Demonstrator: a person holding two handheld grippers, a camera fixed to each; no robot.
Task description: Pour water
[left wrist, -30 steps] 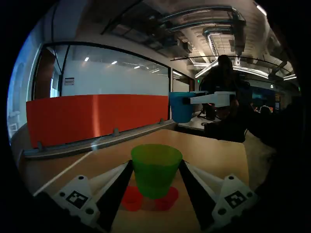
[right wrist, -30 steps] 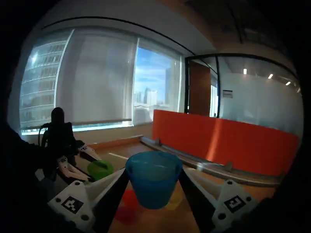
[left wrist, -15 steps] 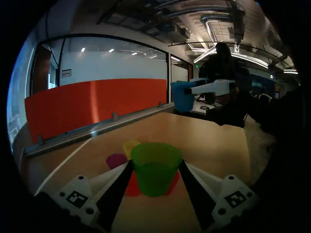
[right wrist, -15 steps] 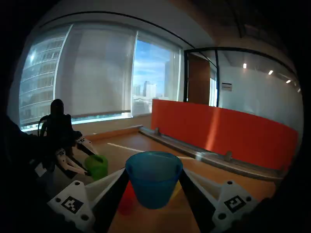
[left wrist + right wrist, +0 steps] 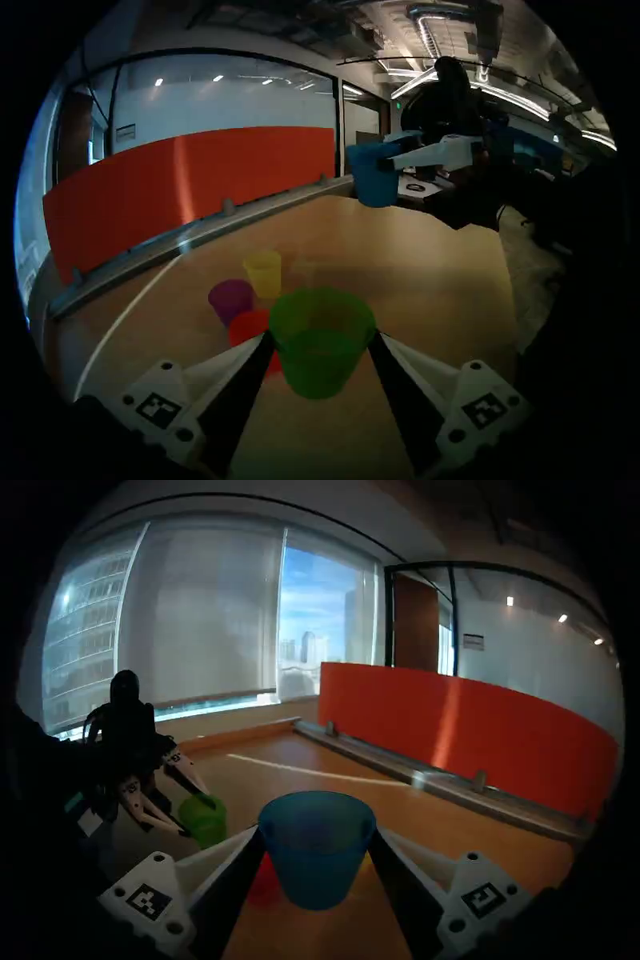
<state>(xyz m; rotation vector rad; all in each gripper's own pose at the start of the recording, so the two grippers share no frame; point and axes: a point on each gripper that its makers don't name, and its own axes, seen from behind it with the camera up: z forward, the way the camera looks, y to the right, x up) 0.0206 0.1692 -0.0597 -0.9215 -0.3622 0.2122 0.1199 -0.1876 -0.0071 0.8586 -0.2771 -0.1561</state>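
Note:
In the left gripper view my left gripper (image 5: 321,352) is shut on an upright green cup (image 5: 321,340), held above the wooden table (image 5: 432,272). Farther off in that view, the right gripper (image 5: 384,164) holds a blue cup (image 5: 374,176) up in the air. In the right gripper view my right gripper (image 5: 317,856) is shut on the blue cup (image 5: 317,848), also upright. At the left of that view the left gripper (image 5: 188,808) carries the green cup (image 5: 202,818). I cannot see water inside either cup.
A yellow cup (image 5: 264,274), a purple cup (image 5: 231,299) and a red cup (image 5: 252,326) stand on the table just beyond the green cup. An orange partition (image 5: 184,188) with a metal rail (image 5: 200,232) bounds the far table edge. Windows (image 5: 200,640) lie behind.
Both views have tilted downward, showing more of the table. The yellow, purple and red cups have come into sight beyond the green cup. Both cups stay gripped and upright.

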